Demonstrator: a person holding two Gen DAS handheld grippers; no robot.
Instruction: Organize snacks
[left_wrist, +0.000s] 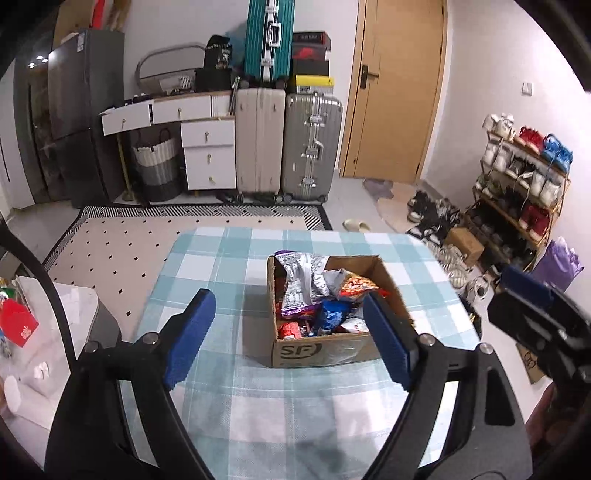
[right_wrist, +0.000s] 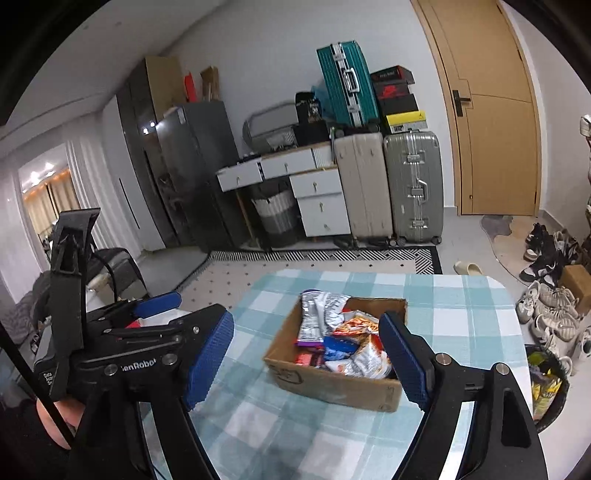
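On checked cloth (left_wrist: 229, 398), snack-crammed cardboard box (left_wrist: 325, 352)

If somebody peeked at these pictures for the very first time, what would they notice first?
Probably the brown cardboard box stuffed with shiny, colourful snack packets, sitting in the middle of the table with the blue-and-white checked tablecloth. Right up close, two black claws with blue pads, the left claw and the right claw, hang open and empty. Far behind, a teal hard-shell suitcase tops the pile by the wall.

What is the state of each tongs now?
Left tongs: open, holding nothing.
Right tongs: open, holding nothing.
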